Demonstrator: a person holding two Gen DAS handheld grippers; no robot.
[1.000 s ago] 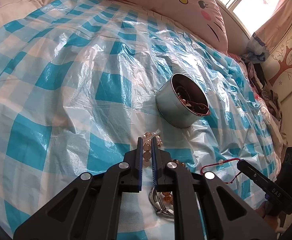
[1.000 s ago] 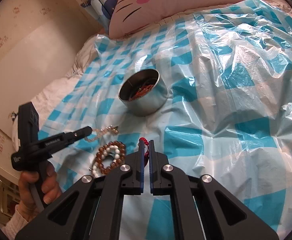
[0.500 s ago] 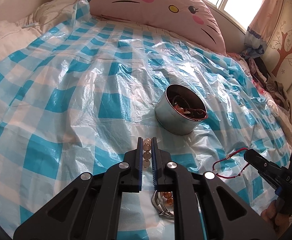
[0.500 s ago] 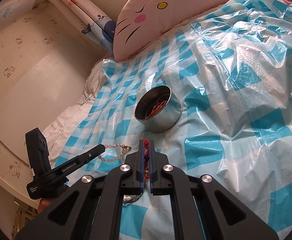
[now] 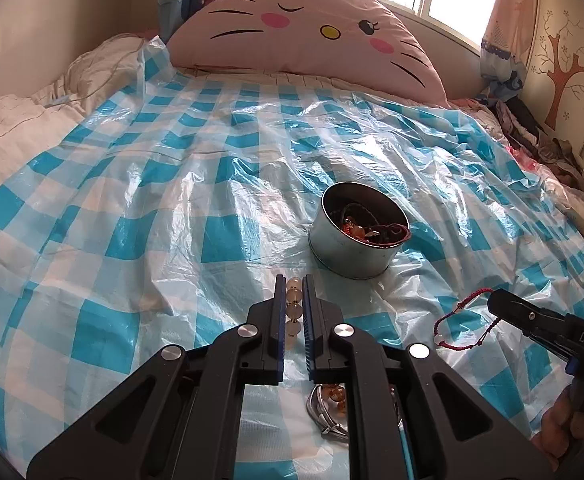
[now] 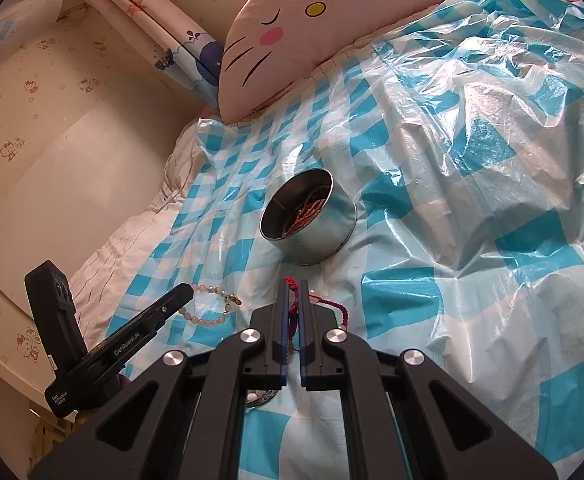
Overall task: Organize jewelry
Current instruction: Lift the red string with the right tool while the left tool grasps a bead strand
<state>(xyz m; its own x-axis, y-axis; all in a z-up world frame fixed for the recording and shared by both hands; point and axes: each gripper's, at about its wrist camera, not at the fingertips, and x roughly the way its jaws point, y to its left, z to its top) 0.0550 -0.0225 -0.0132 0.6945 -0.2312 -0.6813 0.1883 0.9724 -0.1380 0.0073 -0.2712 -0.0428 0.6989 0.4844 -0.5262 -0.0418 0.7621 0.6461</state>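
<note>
looking along the left gripper (image 5: 293, 284), its fingers are clamped on a pale bead bracelet (image 5: 293, 308), lifted over the blue checked plastic sheet (image 5: 132, 200). the round tin (image 5: 355, 236) with jewelry inside stands just beyond. in the right wrist view, the right gripper (image 6: 292, 286) is clamped on a red cord bracelet (image 6: 329, 304), near the tin (image 6: 307, 224).

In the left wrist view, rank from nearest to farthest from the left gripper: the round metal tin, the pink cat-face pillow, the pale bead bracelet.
1. Pale bead bracelet, clamped in the left gripper.
2. Round metal tin, just ahead, slightly right.
3. Pink cat-face pillow, at the bed's far end.
</note>
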